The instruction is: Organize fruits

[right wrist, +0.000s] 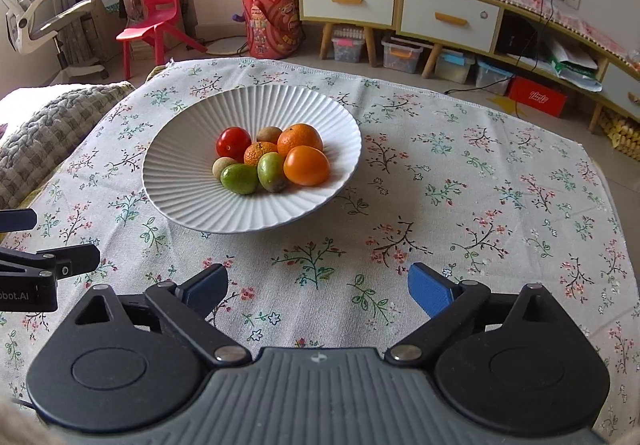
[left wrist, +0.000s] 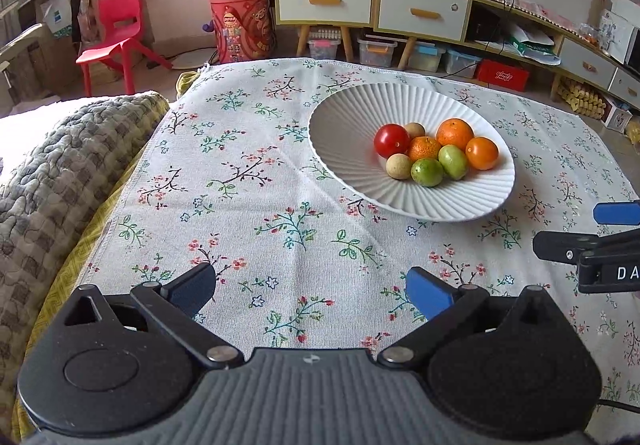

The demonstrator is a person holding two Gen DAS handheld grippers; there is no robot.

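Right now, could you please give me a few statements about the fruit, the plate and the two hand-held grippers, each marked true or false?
1. All the fruit lies in the white ribbed plate. True.
2. The left hand-held gripper is shut on a green fruit. False: it is open, empty, above the floral cloth.
3. The red tomato lies in the plate beside the small orange. True.
4. The right hand-held gripper holds the plate's rim. False: it is open, clear of the plate.
5. Two green fruits lie on the cloth. False: both are in the plate.
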